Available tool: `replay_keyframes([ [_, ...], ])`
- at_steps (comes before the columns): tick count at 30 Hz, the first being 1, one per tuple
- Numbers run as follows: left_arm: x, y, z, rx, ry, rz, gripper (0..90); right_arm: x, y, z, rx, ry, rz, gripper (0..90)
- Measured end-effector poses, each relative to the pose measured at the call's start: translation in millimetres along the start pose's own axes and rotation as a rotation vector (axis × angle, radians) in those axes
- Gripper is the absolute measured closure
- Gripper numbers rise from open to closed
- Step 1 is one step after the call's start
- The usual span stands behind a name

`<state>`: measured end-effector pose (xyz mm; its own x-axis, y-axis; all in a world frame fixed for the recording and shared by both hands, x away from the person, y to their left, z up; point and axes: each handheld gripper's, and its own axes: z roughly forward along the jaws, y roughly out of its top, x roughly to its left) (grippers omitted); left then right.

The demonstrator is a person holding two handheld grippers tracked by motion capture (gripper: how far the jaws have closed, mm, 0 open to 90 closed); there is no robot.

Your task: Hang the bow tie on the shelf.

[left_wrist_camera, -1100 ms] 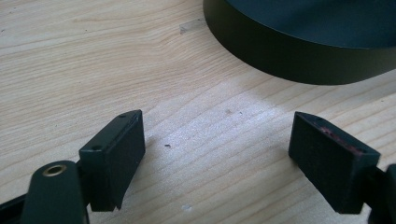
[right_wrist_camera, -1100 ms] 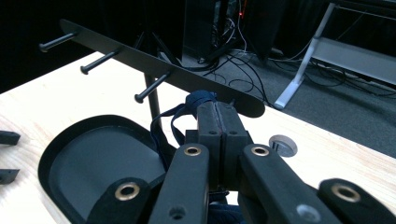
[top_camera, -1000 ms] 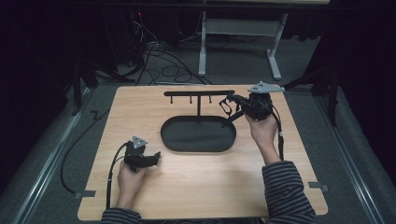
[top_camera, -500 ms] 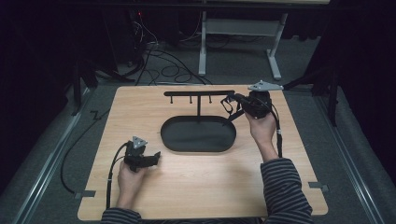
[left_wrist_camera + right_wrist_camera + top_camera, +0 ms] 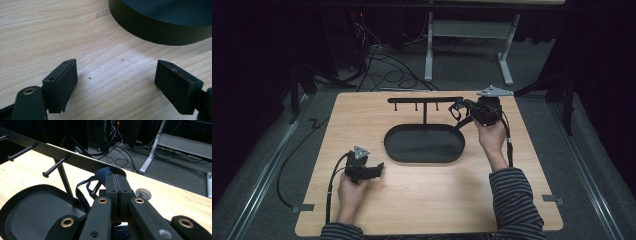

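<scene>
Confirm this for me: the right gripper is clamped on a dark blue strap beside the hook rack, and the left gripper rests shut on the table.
Not quite: the left gripper rests open, not shut. The left gripper view shows its jaws wide apart over bare wooden table. The rest holds: the right gripper is clamped on the dark blue strap beside the hook rack.

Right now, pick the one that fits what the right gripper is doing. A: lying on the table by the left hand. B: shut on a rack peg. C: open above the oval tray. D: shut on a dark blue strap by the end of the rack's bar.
D: in the right gripper view the right gripper has its jaws pressed together on the dark blue strap, beside the rack bar.
</scene>
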<state>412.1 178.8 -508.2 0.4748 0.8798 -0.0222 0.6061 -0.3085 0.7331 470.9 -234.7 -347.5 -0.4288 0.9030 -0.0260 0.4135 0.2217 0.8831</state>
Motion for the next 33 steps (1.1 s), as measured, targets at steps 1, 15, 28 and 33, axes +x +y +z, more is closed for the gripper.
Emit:
replay_keyframes([
  [1, -0.1, 0.0, 0.1, -0.002, 0.001, 0.0, 19.0, 0.1, 0.0, 0.1, 0.0, 0.0, 0.001, 90.0],
  [15, 0.1, 0.0, 0.0, -0.001, 0.0, 0.0, 19.0, 0.8, -1.4, 3.0, 0.017, 0.006, 0.004, 86.0],
  [28, -0.1, -0.1, 0.1, -0.001, 0.001, -0.001, 19.0, -2.6, -0.7, -5.2, 0.004, 0.017, 0.02, 72.5],
  [33, -0.1, -0.1, 0.1, -0.002, 0.001, -0.001, 19.0, -4.7, -0.5, -10.3, -0.001, 0.029, 0.034, 65.1],
])
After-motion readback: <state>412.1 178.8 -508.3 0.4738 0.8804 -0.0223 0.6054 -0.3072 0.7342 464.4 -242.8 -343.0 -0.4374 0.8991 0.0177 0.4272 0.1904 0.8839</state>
